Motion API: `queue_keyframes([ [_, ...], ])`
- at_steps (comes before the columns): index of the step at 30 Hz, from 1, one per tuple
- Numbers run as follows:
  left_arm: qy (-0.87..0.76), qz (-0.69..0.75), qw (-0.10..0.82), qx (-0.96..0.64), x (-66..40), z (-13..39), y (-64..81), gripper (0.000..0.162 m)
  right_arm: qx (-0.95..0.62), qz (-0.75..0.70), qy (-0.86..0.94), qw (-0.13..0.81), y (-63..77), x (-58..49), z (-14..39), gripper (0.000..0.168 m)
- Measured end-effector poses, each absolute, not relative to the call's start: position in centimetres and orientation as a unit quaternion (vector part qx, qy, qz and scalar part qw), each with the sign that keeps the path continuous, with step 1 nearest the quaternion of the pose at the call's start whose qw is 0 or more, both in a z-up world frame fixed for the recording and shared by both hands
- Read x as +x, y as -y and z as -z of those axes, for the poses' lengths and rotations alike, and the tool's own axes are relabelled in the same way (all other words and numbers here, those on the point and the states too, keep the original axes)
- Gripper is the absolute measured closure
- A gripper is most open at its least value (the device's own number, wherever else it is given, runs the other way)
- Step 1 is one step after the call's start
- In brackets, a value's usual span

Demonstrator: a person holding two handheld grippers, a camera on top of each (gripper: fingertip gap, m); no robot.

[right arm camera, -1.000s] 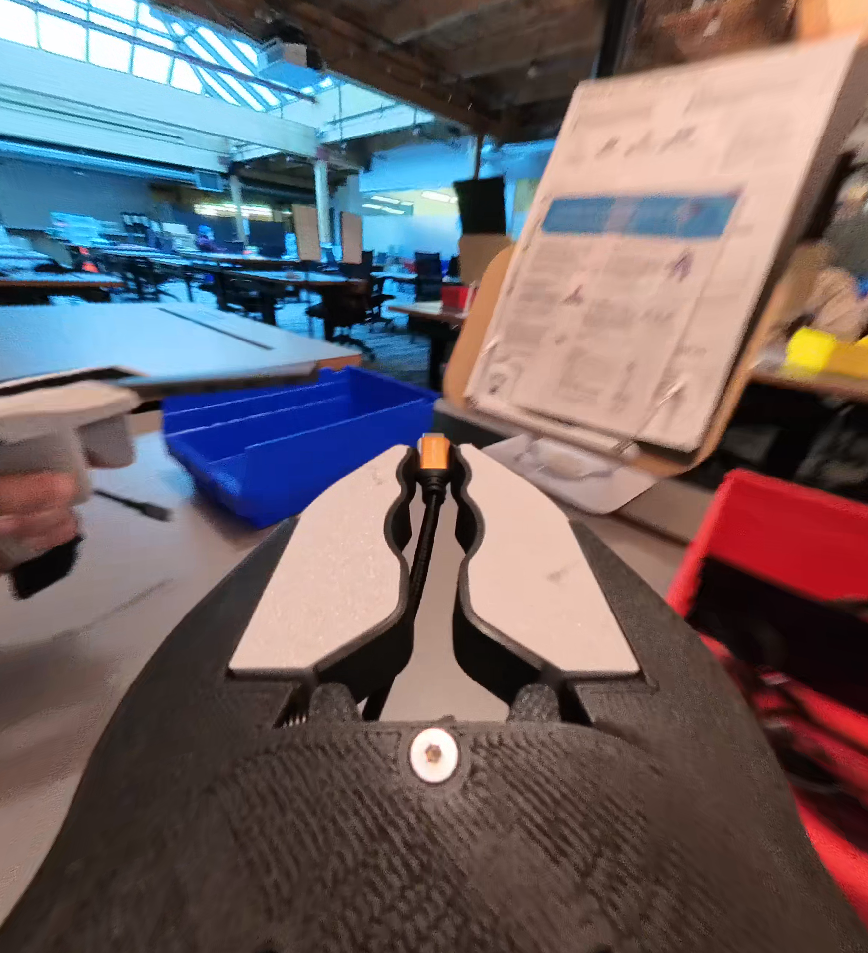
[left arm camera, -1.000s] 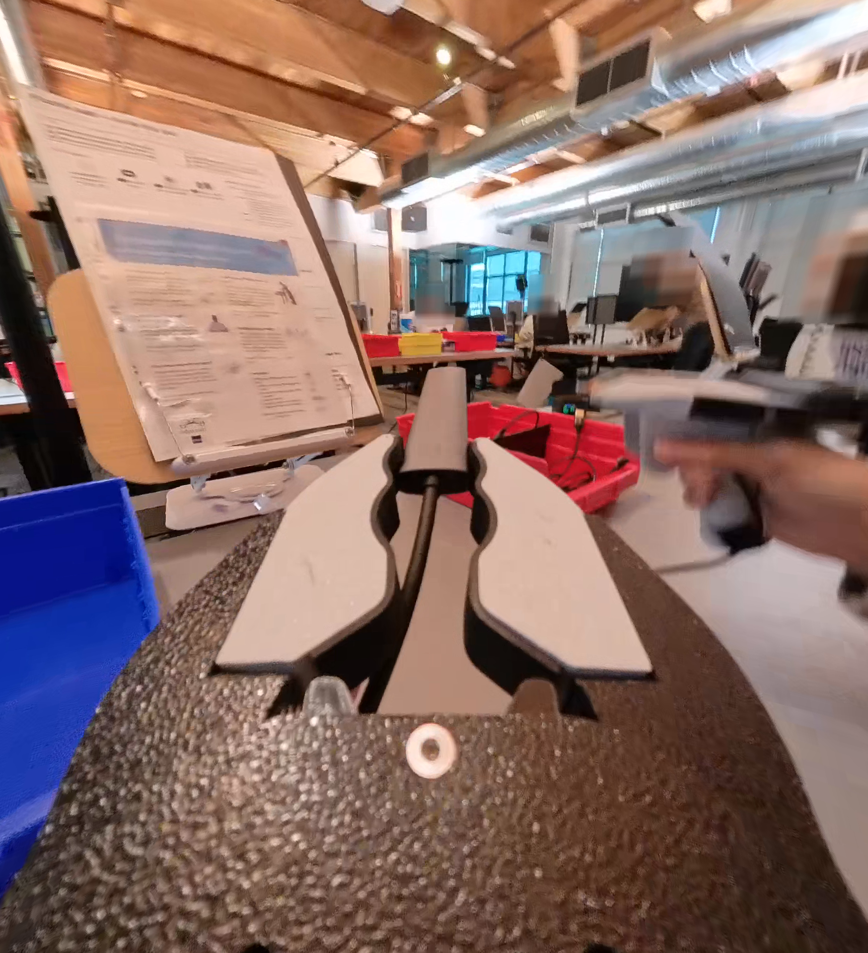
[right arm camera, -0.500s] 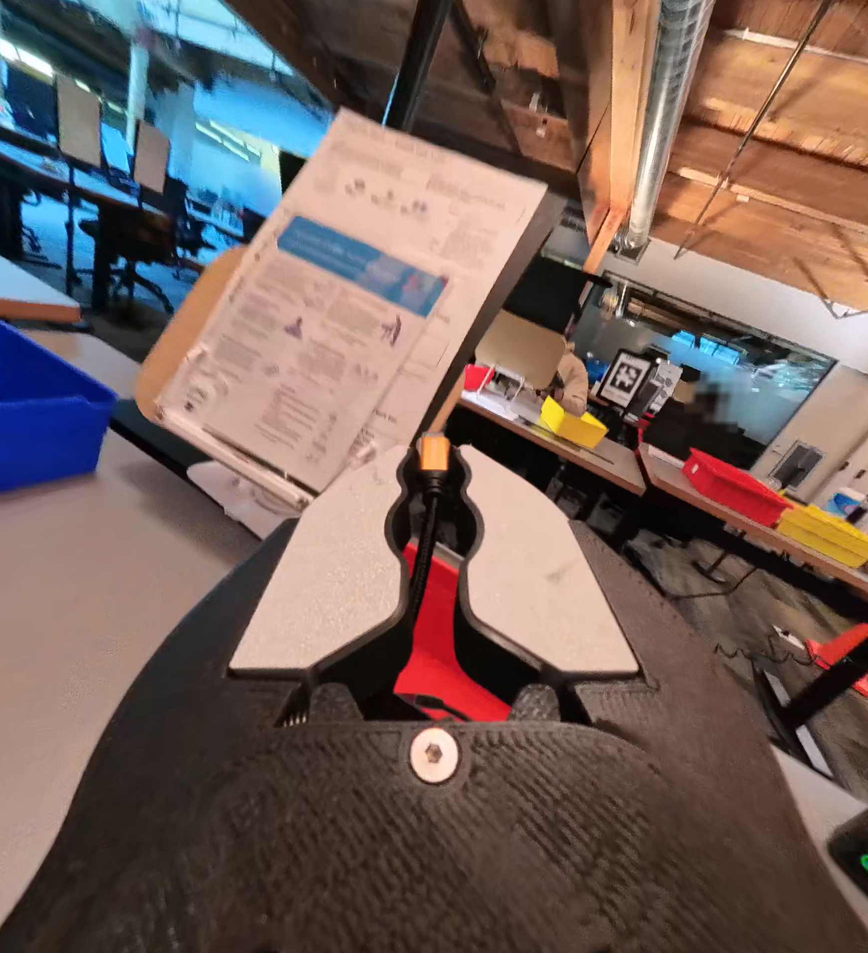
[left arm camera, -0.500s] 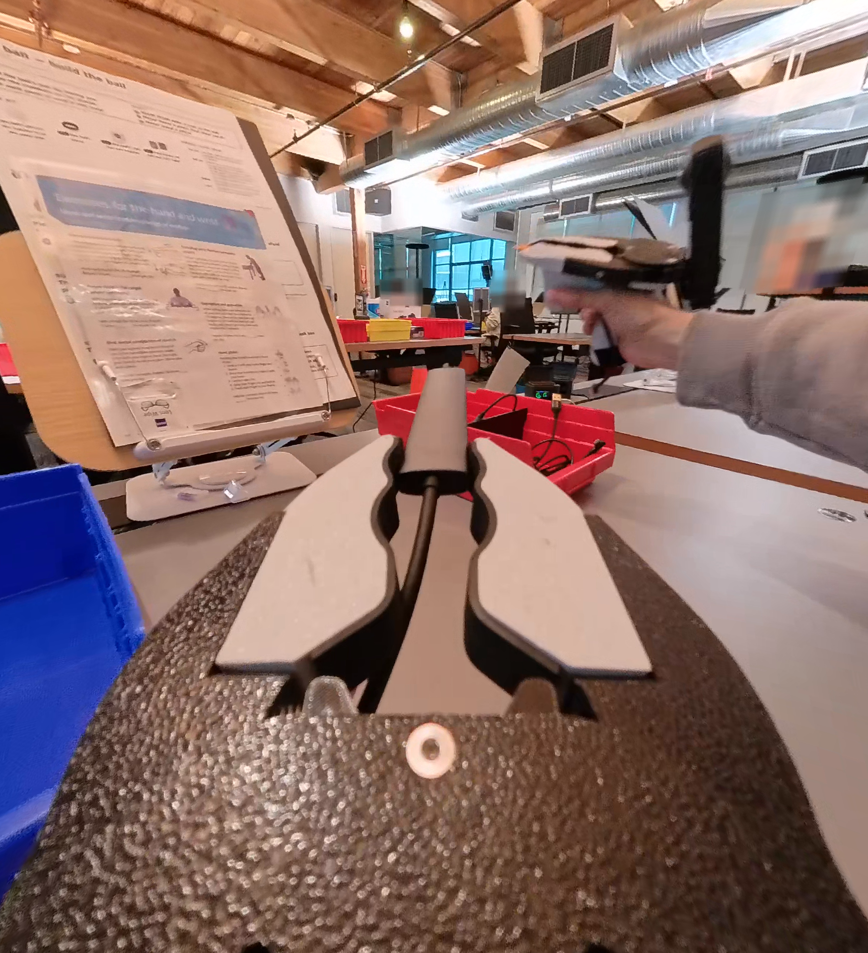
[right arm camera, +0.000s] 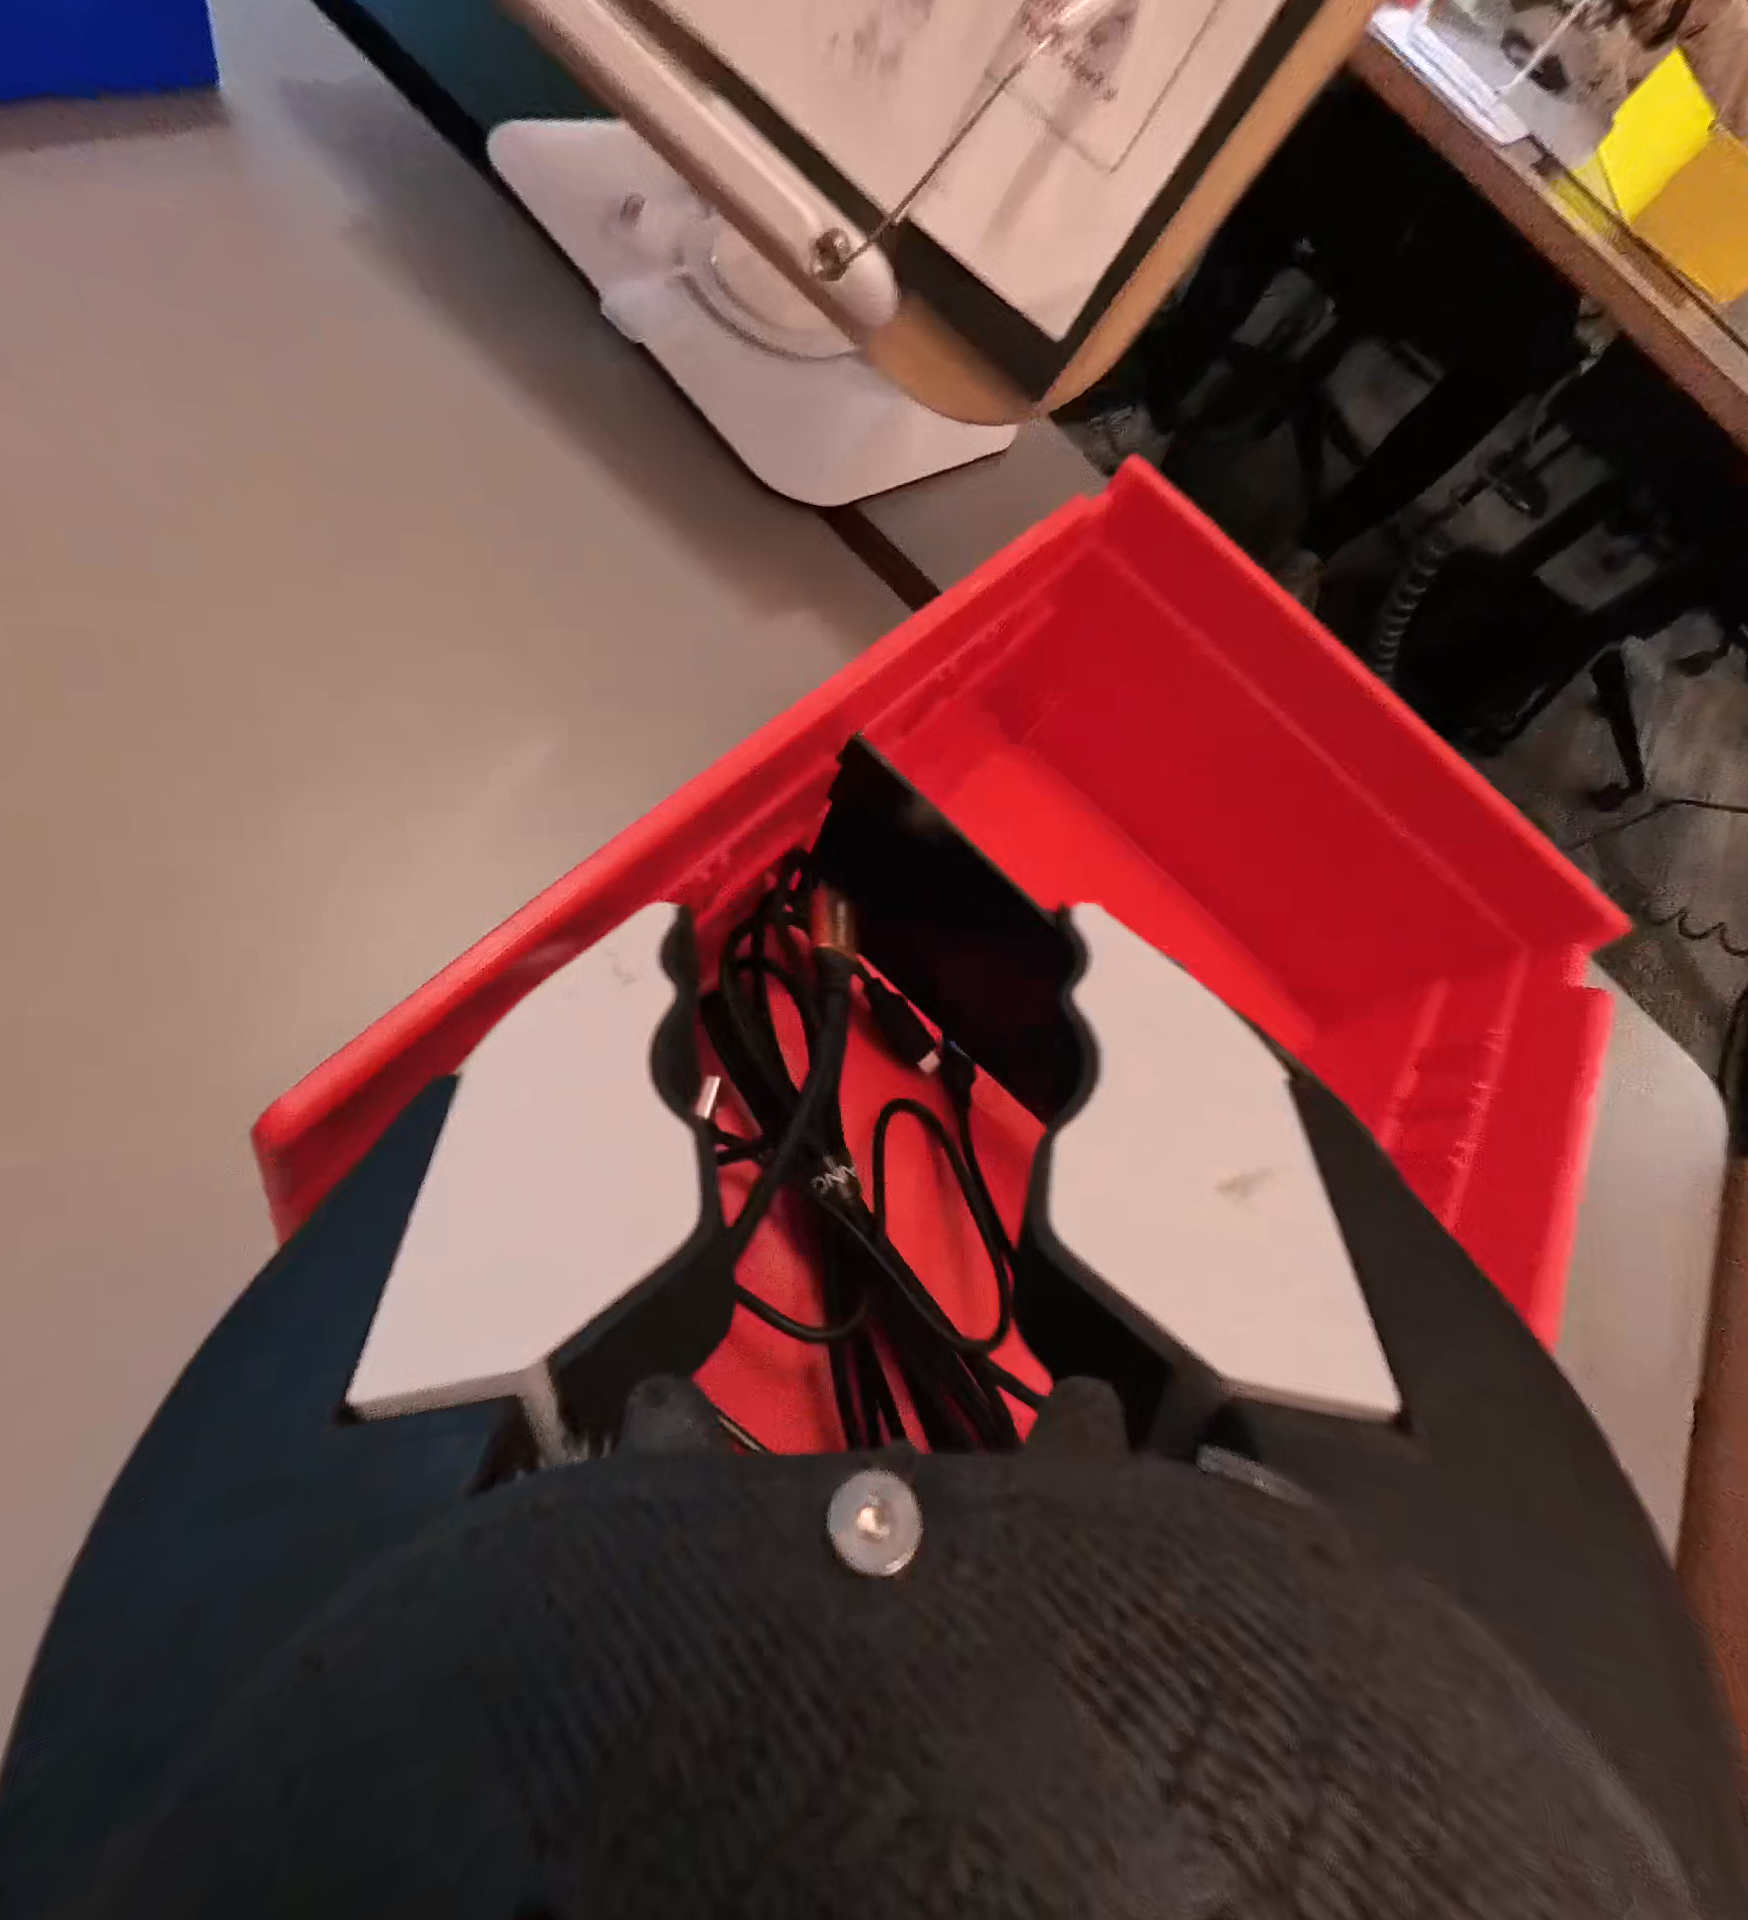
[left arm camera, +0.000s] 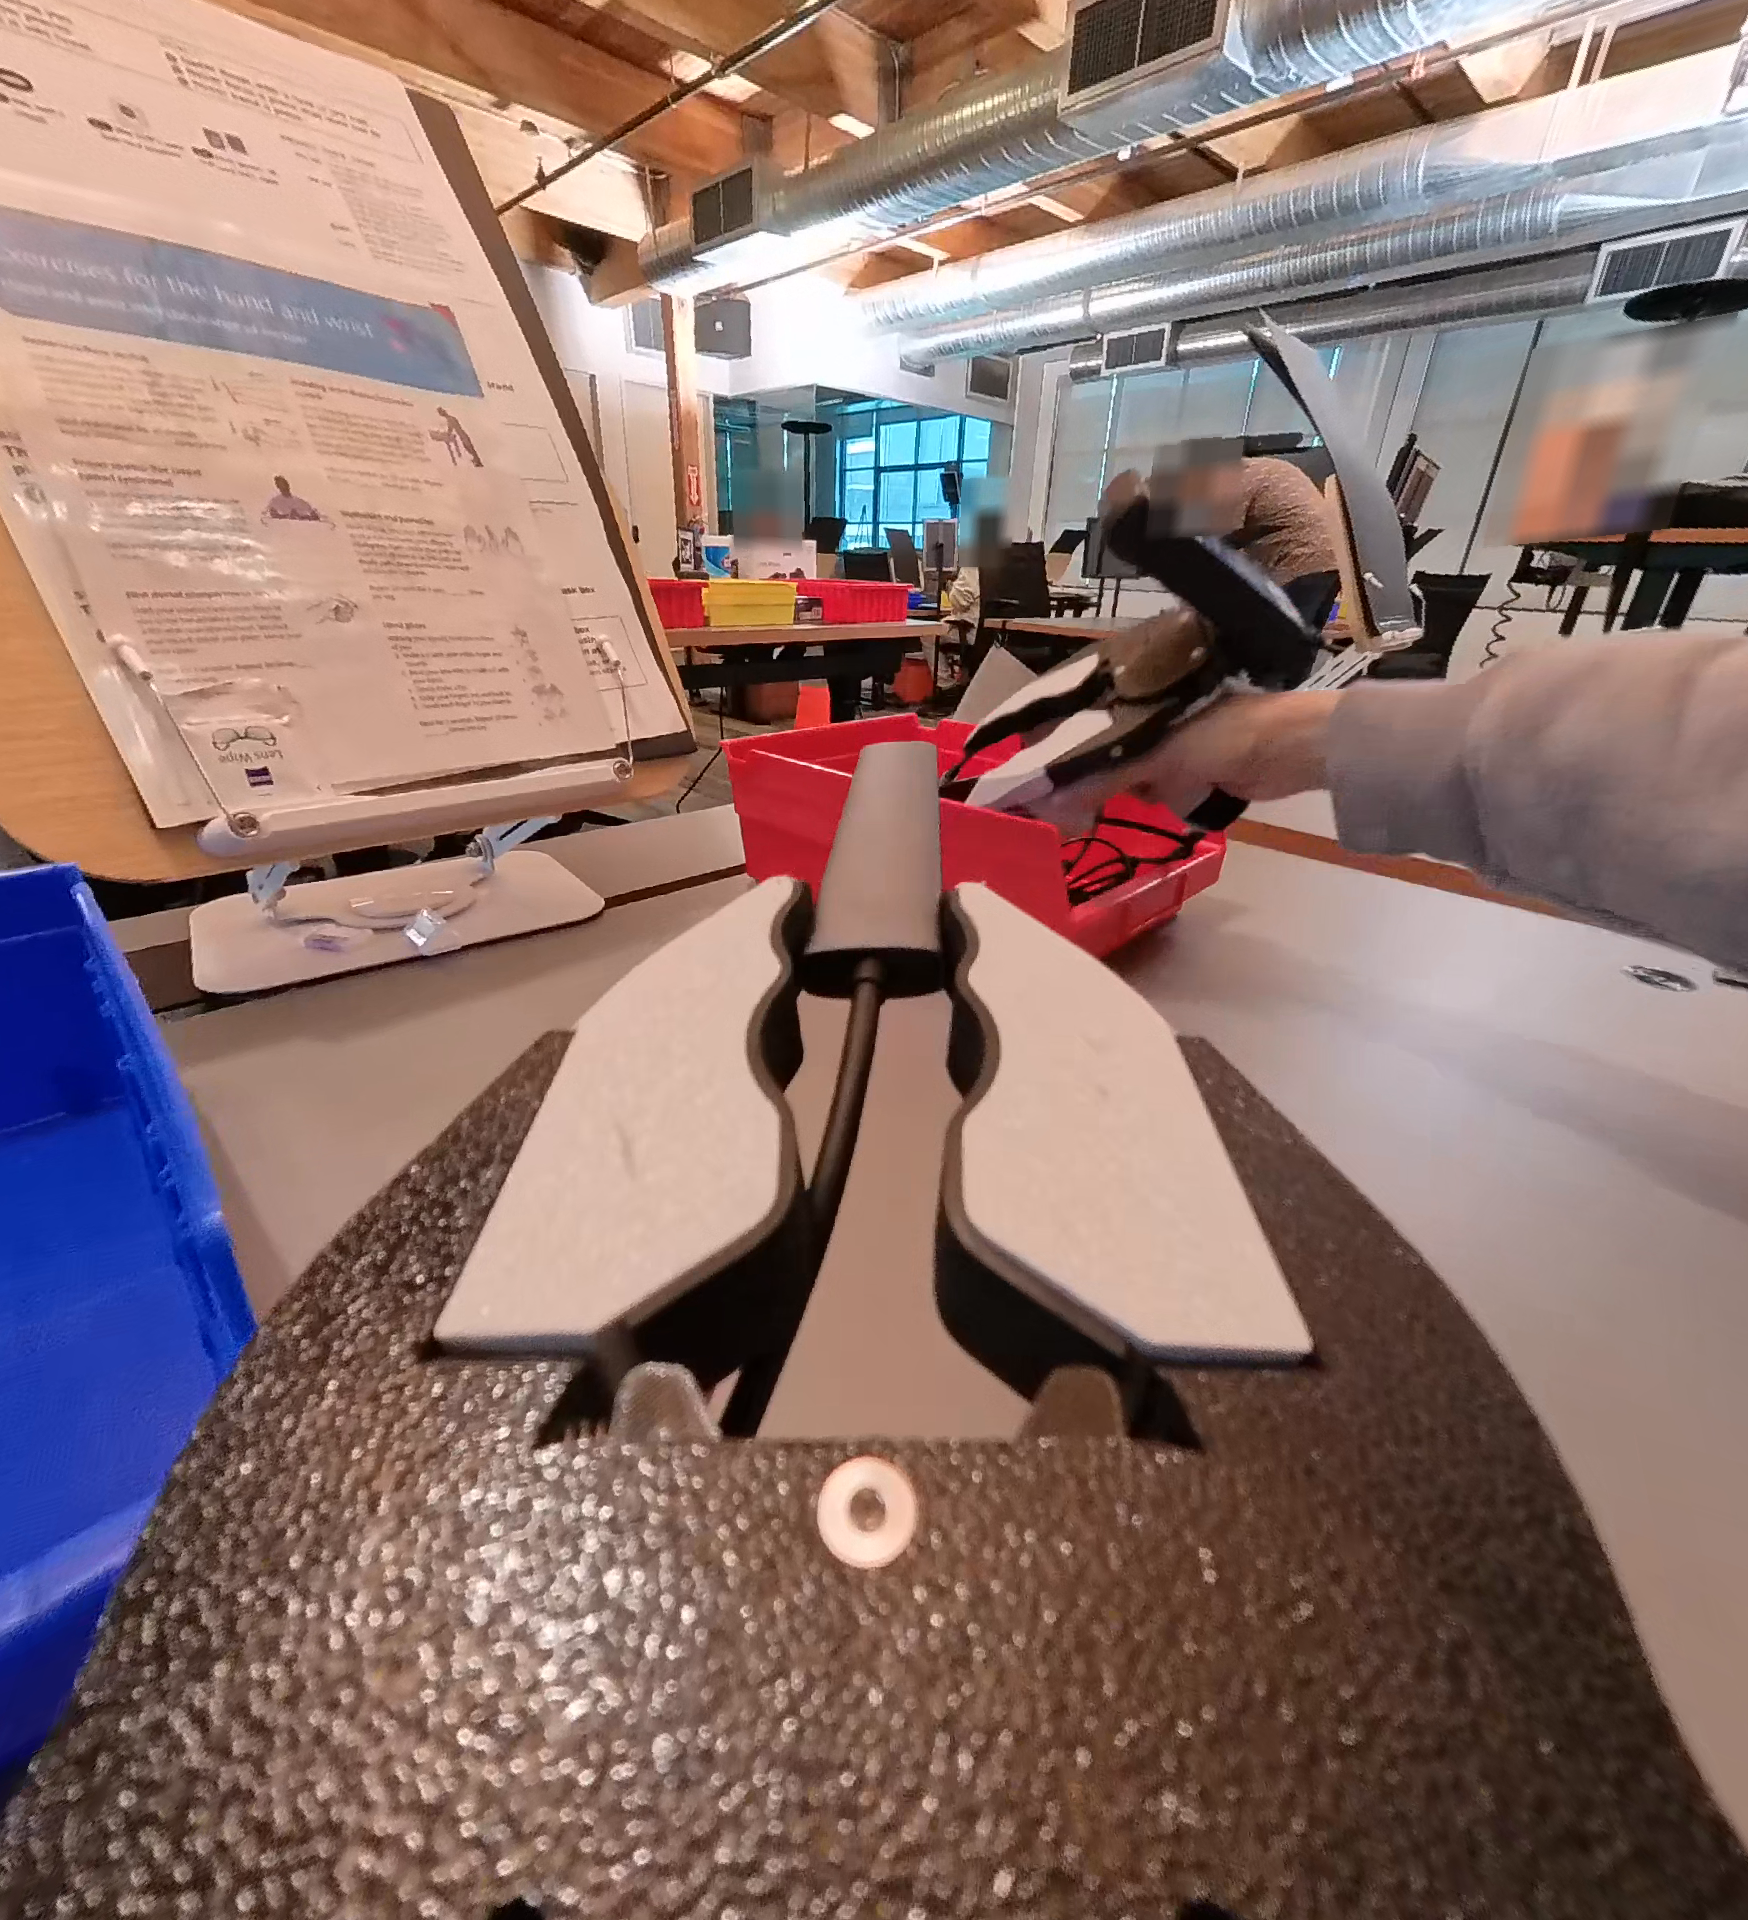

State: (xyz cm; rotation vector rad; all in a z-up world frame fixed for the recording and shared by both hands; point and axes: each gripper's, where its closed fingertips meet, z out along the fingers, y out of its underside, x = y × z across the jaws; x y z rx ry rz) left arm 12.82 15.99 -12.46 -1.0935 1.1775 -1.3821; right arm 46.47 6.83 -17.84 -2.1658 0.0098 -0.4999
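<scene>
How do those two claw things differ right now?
The left gripper is shut on a grey adapter with a black cord, above the table; the right gripper is open and empty. The right points down over the red bin of black cables. Both have pale fingers.

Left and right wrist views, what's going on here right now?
A person holds a tool in each hand. The left tool is shut on a grey adapter with a black cable, held above the table. The right tool is open, hovering over tangled black cables in the red bin.
</scene>
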Motion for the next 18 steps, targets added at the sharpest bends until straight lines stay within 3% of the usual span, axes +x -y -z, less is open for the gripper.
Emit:
queue_keyframes([
  [2,-0.484,0.570,0.483,-0.455,12.9,12.7,-16.0,0.139,-0.859,0.212,-0.007,0.466,-5.9,46.6,15.2,0.093],
  [5,-0.483,0.571,0.481,-0.457,12.9,12.9,-16.2,0.139,-0.833,0.221,-0.006,0.507,-4.3,46.2,11.2,0.096],
  [11,-0.485,0.578,0.468,-0.460,13.0,13.1,-15.9,0.139,-0.901,0.126,0.025,0.414,-1.0,40.3,14.1,0.096],
  [13,-0.496,0.580,0.461,-0.453,13.1,13.2,-15.4,0.139,-0.882,0.101,0.041,0.458,-1.8,36.5,13.7,0.100],
  [18,-0.528,0.633,0.414,-0.386,12.7,12.8,-12.2,0.139,-0.794,-0.125,0.099,0.586,-5.4,22.2,13.0,0.100],
])
